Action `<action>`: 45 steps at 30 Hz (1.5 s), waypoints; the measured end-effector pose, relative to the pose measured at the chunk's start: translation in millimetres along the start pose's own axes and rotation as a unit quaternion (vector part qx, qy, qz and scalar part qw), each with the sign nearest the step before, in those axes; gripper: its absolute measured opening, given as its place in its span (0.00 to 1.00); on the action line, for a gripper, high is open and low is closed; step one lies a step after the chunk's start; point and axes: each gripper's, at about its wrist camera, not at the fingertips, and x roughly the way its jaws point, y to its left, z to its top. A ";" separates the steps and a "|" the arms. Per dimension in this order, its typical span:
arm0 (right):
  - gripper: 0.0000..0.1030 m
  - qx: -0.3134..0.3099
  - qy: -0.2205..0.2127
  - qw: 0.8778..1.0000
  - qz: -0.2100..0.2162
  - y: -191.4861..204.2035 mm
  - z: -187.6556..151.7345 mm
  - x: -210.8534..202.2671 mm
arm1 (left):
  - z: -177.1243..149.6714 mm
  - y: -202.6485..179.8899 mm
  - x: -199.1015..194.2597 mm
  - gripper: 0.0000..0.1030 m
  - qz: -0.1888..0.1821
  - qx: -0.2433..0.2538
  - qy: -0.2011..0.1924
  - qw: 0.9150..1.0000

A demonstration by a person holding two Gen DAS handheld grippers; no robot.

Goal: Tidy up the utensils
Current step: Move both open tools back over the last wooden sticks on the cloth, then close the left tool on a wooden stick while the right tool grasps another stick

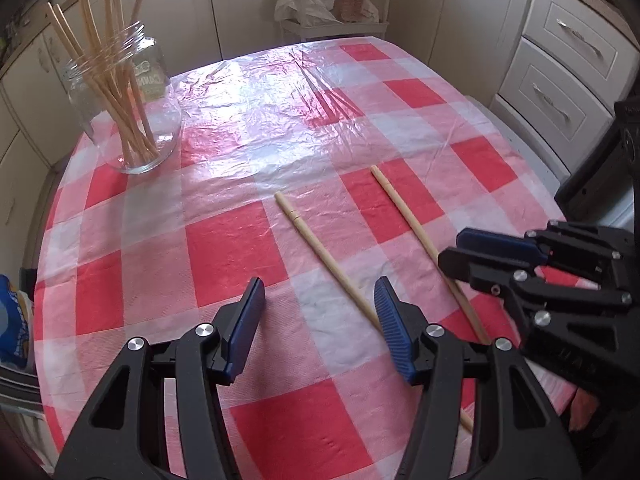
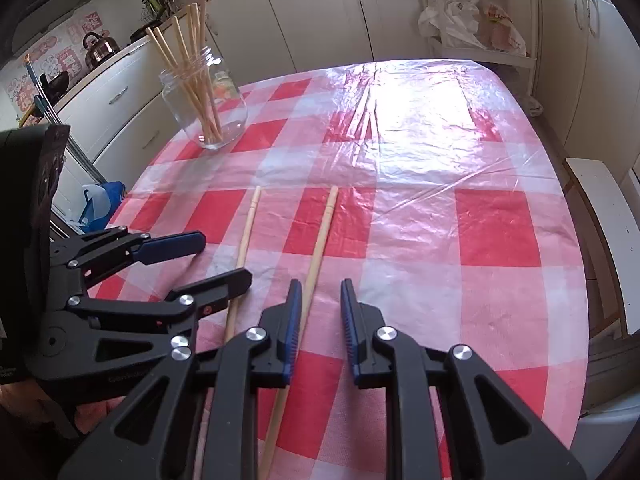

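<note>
Table (image 1: 224,248) in red-and-white check cloth: glass jar (image 1: 132,120) of chopsticks at far left, two loose chopsticks (image 1: 320,252) (image 1: 416,224) lying near the front; left hand-held gripper (image 1: 320,300) about half open, empty; right hand-held gripper (image 2: 318,292) narrowly parted, holding nothing, one chopstick just beside its left pad

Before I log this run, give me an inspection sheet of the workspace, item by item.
Surface: red-and-white checked plastic tablecloth, wrinkled, glossy.
Job's things: two loose pale wooden chopsticks, left chopstick and right chopstick, flat on the cloth; clear glass jar upright at the far left, holding more chopsticks.
Clutter: nothing seen on the table.
Grippers: left gripper jaws open over the left chopstick; right gripper jaws narrow, the right chopstick beside the left jaw, not clamped.
Cables: nothing seen.
Surroundings: cream kitchen cabinets, steel kettle.
</note>
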 end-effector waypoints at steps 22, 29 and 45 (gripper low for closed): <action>0.20 -0.030 0.017 0.999 -0.002 14.9 9.7 11.6 | 15.6 32.7 3.3 0.53 0.040 0.019 0.029 0.999; 0.20 -0.039 0.032 0.998 -0.028 20.2 24.6 23.9 | 17.9 34.9 8.1 0.28 -0.001 -0.010 0.016 1.000; 0.06 -0.024 0.026 0.999 -0.008 10.3 30.4 27.6 | 11.4 52.7 -3.9 0.00 -0.028 -0.013 -0.016 0.999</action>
